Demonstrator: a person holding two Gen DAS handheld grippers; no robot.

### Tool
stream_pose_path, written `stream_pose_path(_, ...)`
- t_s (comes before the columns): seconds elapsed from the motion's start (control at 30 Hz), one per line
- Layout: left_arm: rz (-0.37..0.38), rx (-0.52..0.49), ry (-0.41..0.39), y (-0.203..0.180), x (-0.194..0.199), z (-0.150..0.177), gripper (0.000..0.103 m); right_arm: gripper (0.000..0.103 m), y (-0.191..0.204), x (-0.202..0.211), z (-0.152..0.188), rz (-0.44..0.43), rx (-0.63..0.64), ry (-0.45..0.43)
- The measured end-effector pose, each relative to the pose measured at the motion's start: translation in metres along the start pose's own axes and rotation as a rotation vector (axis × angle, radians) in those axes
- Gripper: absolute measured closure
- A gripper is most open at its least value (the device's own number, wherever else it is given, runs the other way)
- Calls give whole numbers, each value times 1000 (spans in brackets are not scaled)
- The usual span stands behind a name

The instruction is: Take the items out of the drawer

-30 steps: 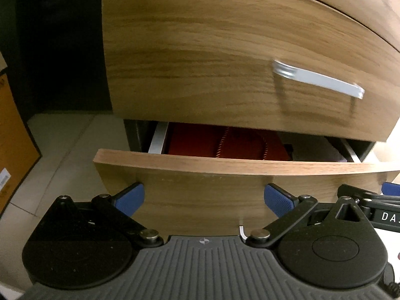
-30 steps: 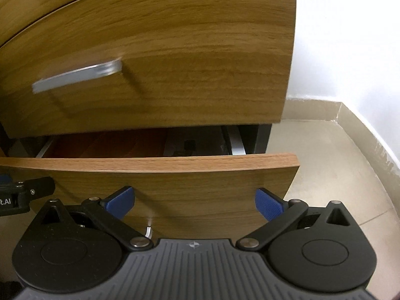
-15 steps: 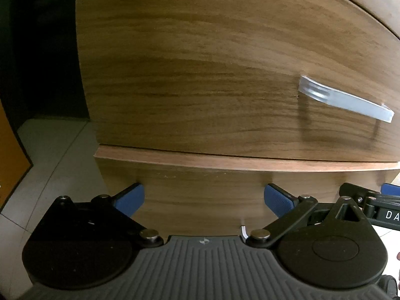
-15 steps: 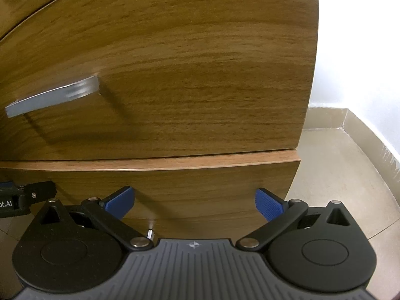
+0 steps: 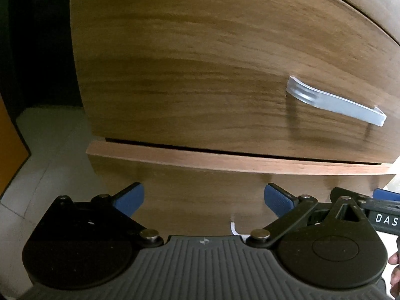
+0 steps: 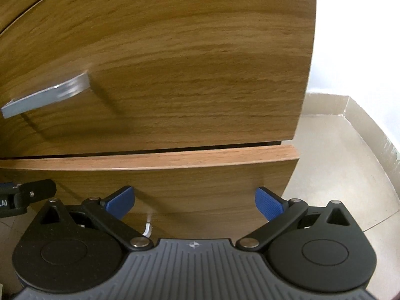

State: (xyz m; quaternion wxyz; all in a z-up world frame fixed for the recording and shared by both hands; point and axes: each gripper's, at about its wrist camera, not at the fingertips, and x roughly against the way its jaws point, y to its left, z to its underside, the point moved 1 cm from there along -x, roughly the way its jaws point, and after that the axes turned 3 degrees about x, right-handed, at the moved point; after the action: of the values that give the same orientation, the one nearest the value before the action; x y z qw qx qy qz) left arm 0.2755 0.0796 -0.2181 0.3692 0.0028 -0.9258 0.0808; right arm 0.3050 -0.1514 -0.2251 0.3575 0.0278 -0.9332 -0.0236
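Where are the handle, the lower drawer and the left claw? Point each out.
handle [image 5: 335,105], left wrist view, middle of the metal bar
lower drawer [image 6: 150,161], right wrist view, top edge of its front
left claw [image 5: 203,200], left wrist view, midway between its blue fingertips

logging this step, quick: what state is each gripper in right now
left gripper: open, holding nothing, close in front of the lower drawer.
right gripper: open, holding nothing, at the same drawer front.
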Motion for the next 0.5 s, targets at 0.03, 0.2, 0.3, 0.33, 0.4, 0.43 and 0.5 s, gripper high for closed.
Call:
stream_pose_path(0.03, -1, -5, 8, -1, 2, -1, 0, 0, -2, 2, -2, 3, 2, 2)
stream_pose_path(0.2, 7, -21, 61, -5, 18, -4, 0, 0, -10, 14, -10, -19, -28, 23)
stream_pose_path(0.3, 6, -29, 67, -8, 33, -5, 0, 0, -11, 24, -14, -23, -24, 33)
stream_pose_path(0.33, 3, -30, 66, -9, 39, -6, 0, 0, -11, 27, -15, -23, -24, 39)
stream_pose_path(0.4, 1, -25, 64, -8, 51, -4, 0, 0, -10, 35, -16, -30, -21, 48)
stream_pose_path(0.43, 2, -26, 62, -9, 58, -4, 0, 0, -11, 38, -18, -35, -14, 49)
stream_pose_path(0.5, -1, -28, 55, -12, 71, -5, 0, 0, -9, 47, -20, -45, 5, 45)
